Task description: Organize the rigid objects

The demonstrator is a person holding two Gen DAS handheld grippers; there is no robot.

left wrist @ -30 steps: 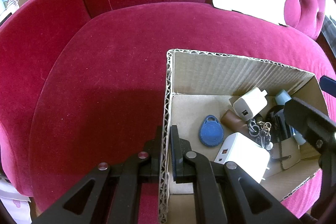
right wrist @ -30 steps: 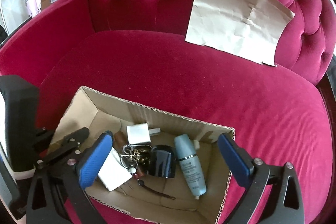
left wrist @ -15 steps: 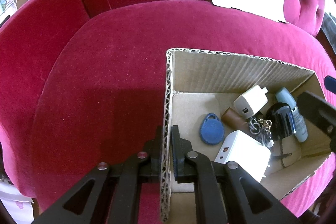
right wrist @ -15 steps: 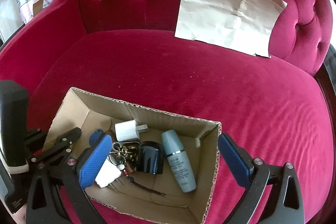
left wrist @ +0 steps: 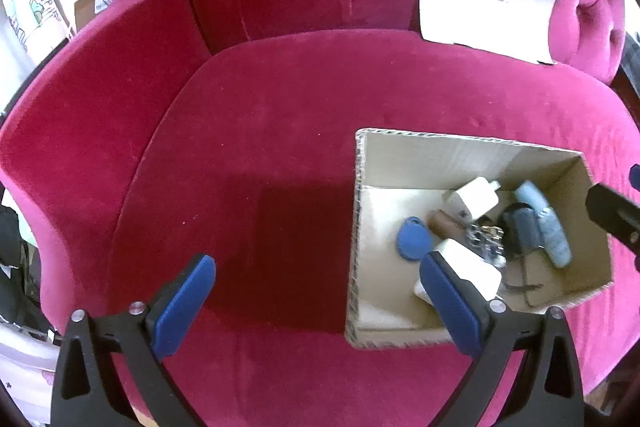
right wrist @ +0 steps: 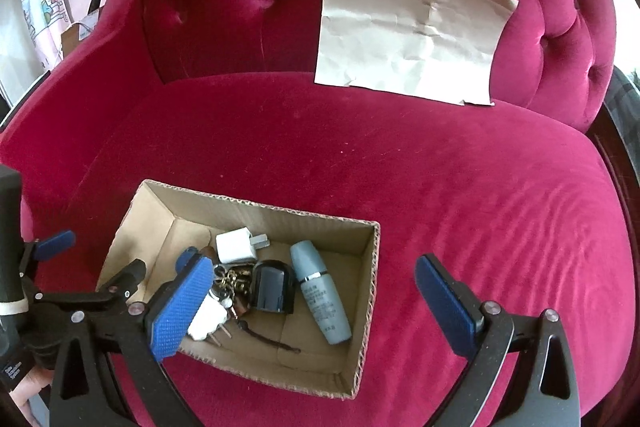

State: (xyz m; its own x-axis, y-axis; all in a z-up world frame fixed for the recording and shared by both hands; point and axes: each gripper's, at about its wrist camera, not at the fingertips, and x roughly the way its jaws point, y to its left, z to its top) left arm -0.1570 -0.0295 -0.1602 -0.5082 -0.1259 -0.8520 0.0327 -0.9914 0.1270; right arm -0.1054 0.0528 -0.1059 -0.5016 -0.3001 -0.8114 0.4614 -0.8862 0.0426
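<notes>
Both grippers, left gripper (left wrist: 318, 287) and right gripper (right wrist: 314, 291), stand wide open and hold nothing above the cardboard box (right wrist: 366, 291) on the red sofa (right wrist: 460, 187); 2 white chargers, a blue bottle (right wrist: 320, 293) and keys lie inside it.

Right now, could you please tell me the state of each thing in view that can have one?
Left tongs: open, holding nothing.
Right tongs: open, empty, above the box.
Cardboard box: open-topped, upright on the sofa.
Blue bottle: lying flat in the box, capped.
Small white charger: in the box, prongs out.
Paper sheet: creased, leaning on the backrest.
</notes>
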